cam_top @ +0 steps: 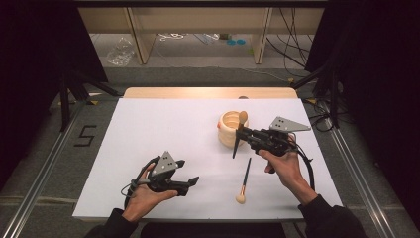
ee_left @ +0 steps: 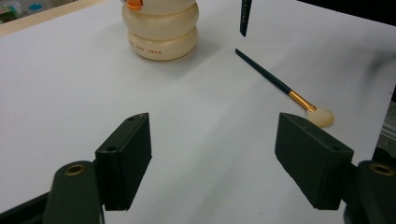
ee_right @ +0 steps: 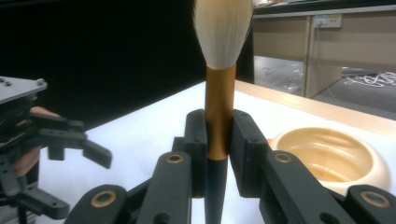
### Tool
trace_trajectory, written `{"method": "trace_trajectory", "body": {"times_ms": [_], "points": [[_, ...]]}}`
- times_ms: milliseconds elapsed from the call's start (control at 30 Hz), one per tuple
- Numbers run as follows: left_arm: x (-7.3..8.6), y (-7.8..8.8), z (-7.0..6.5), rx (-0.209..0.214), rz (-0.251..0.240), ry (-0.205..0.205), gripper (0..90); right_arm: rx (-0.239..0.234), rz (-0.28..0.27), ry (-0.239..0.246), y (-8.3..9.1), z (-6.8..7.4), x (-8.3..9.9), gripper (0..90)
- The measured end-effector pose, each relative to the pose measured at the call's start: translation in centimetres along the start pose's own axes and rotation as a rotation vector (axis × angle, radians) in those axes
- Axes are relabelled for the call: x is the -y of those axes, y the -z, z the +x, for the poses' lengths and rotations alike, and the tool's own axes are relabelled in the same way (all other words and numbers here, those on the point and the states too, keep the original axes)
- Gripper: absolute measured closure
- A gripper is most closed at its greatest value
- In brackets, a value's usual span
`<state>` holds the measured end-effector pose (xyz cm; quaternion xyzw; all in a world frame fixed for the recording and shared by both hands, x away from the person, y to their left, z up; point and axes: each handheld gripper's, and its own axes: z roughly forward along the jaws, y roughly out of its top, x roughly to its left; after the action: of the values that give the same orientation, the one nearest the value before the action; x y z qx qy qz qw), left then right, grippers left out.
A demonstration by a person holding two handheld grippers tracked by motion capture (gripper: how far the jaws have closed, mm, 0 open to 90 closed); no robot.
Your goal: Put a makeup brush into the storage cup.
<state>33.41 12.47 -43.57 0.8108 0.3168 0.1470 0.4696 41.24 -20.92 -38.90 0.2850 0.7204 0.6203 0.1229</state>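
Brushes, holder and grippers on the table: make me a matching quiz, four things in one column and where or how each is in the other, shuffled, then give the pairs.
Things
1. left gripper
2. right gripper
3. second brush
4. cream holder

States
A. lying flat on the white table
B. jaws wide apart, nothing between them
C. standing upright, mouth open upward
D. clamped on an upright brush, bristles up

Pairs: 1-B, 2-D, 3-A, 4-C
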Motion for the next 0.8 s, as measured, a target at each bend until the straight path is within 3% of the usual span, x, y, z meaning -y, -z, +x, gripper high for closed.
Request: {"method": "trace_trajectory", "body": {"times_ms": [367, 433, 800], "points": [[0.6, 0.0, 0.1, 0.001, 0.014, 0.000, 25.9, 0.034, 0.012, -0.011, -0.3, -1.7, -1.0, 78.2], [0.7, 0.0, 0.1, 0.000, 0.017, 0.004, 25.7, 0.043, 0.001, 0.011, -0.4, -2.0, -1.1, 78.3], [0.8, 0.0, 0.4, -0.004, 0.028, 0.008, 24.6, 0.053, 0.016, -0.008, -0.6, -2.9, -1.2, 78.2]]}}
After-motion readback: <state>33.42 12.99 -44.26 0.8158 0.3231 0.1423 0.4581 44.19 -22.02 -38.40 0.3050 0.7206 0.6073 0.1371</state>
